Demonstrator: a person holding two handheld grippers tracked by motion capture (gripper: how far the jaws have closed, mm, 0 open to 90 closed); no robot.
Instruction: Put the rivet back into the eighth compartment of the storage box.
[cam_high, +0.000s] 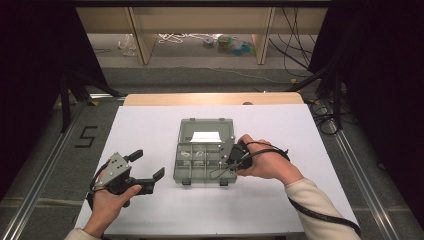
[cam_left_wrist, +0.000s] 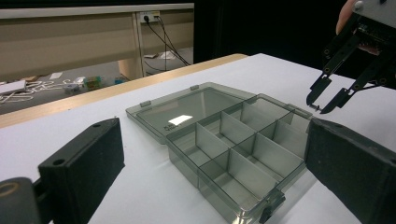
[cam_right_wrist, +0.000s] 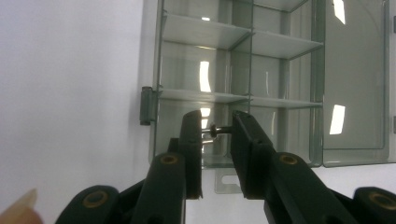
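Observation:
A clear grey compartment box (cam_high: 179, 159) lies open on the white table, its lid (cam_high: 189, 126) folded flat toward the far side. My right gripper (cam_high: 221, 161) hovers over the box's right-hand compartments. In the right gripper view, my right gripper (cam_right_wrist: 216, 128) is shut on a small metal screw (cam_right_wrist: 220, 129) above a compartment at the box (cam_right_wrist: 275, 70) edge. My left gripper (cam_high: 148, 164) stands open on the table to the left of the box, holding nothing. In the left gripper view the box (cam_left_wrist: 205, 182) lies between my left gripper's (cam_left_wrist: 215, 154) wide-apart jaws, with the right gripper (cam_left_wrist: 319, 108) beyond it.
White table surface (cam_high: 150, 125) surrounds the box, with a wooden edge (cam_high: 210, 98) at the far side. Beyond the table are a low wooden shelf (cam_high: 145, 30), cables (cam_high: 295, 50) and small items on the floor. The box latches (cam_high: 186, 182) face the person.

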